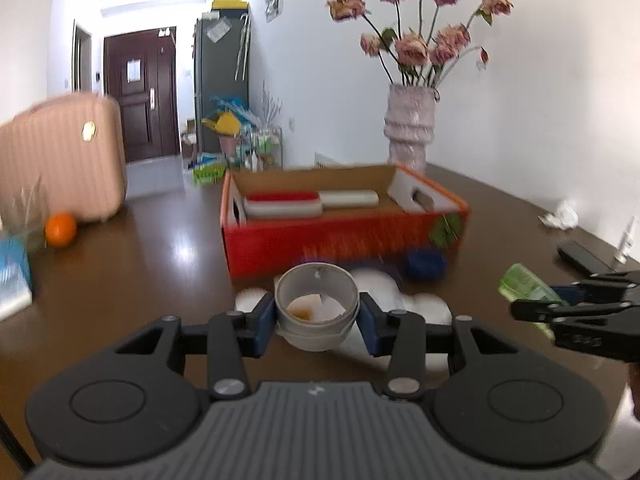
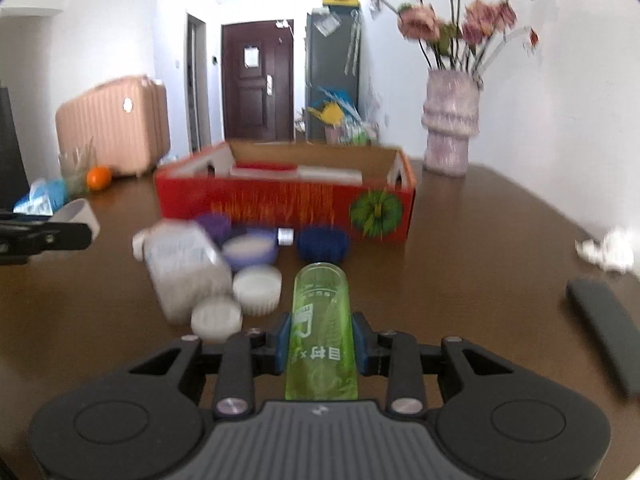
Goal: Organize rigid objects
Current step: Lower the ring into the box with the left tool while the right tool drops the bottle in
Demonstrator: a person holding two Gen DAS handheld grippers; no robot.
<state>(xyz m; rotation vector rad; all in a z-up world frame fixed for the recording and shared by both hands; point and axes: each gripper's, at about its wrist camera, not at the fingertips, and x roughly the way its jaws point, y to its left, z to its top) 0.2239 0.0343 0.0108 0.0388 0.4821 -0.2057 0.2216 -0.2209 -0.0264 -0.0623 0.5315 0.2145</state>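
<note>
My left gripper is shut on a grey-white cup with a scrap of paper inside, held above the brown table short of the red cardboard box. A red-and-white brush lies in the box. My right gripper is shut on a green translucent tube that points toward the box. In front of the box lie a clear plastic bottle, white lids, a purple-rimmed lid and a blue lid. The right gripper with the tube shows at the left view's right edge.
A vase of dried roses stands behind the box. A black remote and crumpled paper lie at the right. An orange, a blue packet and a pink suitcase are at the left.
</note>
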